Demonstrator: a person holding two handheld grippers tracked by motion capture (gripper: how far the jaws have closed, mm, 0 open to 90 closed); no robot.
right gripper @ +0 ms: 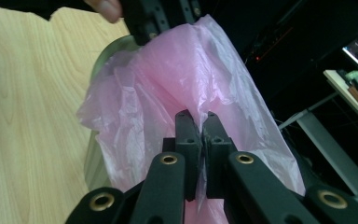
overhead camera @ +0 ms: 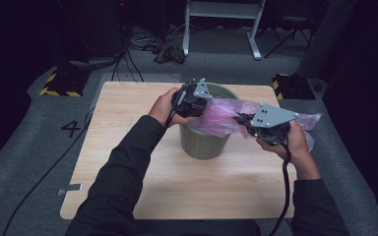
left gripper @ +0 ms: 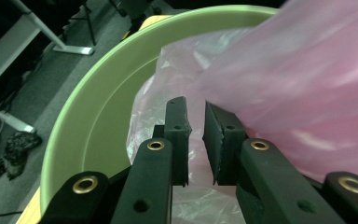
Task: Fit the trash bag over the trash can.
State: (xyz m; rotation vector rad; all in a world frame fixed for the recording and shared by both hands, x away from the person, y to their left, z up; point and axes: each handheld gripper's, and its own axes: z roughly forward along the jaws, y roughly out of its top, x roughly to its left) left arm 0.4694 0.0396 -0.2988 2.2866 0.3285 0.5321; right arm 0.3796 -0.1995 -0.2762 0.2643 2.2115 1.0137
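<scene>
A: Over the green waste bin [overhead camera: 207,133], at the middle of the wooden table [overhead camera: 128,162], what is seen?

B: A pink plastic bag [overhead camera: 226,115] is draped across the bin's rim and is stretched out past the rim on the right gripper's side. Part of the film is hung down inside the bin.

A: How is the right gripper [right gripper: 201,126] set?

B: Its jaws are brought nearly together, and a fold of the pink bag is pinched between the pads. It is held just beside the bin, off the rim on the person's right.

A: And the left gripper [left gripper: 195,112]?

B: It is held at the bin's far rim, pointed along the inside wall. A narrow gap is left between its jaws. The bag is pressed against the outside of one jaw, and film is seen behind the gap; whether any film is caught between the pads cannot be told.

A: Is the bin upright?

B: Yes, it is stood upright on the table.
</scene>
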